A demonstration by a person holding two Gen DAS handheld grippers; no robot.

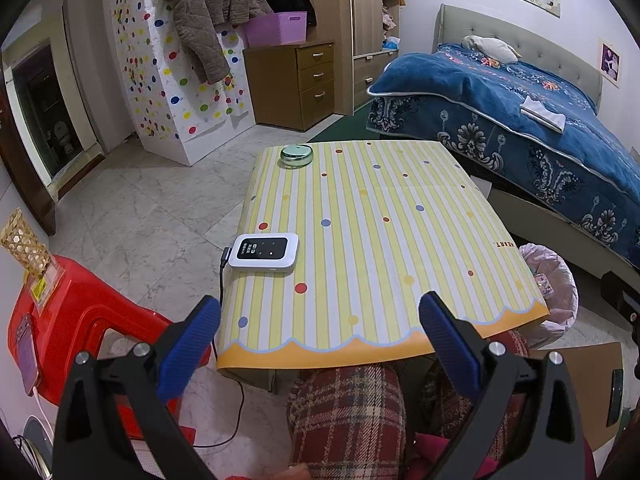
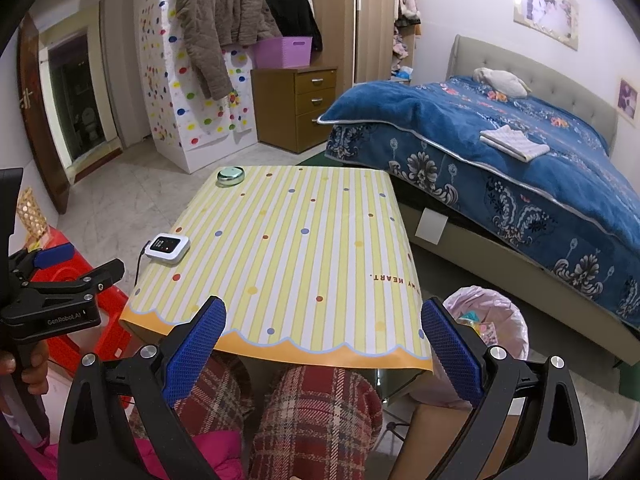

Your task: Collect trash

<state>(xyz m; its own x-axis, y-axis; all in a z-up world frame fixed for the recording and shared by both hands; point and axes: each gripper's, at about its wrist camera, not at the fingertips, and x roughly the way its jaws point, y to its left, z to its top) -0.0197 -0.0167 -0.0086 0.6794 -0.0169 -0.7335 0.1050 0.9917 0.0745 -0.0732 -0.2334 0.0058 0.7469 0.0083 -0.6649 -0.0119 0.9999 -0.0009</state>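
Trash (image 2: 478,326) is seen only inside the pink-lined bin (image 2: 506,308) at four o'clock beside the desk (image 2: 300,248). Both tongs, left (image 1: 320,340) and right (image 2: 324,344), are held released and empty. Collection is judged finished or unstarted; farther off, only a router (image 1: 265,252) and tin (image 1: 296,155) are left, so a search is called for.

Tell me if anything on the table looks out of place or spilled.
Nothing stands out. The table holds only a white device with its cable and a green tin, both flat; no spill or trash shows.
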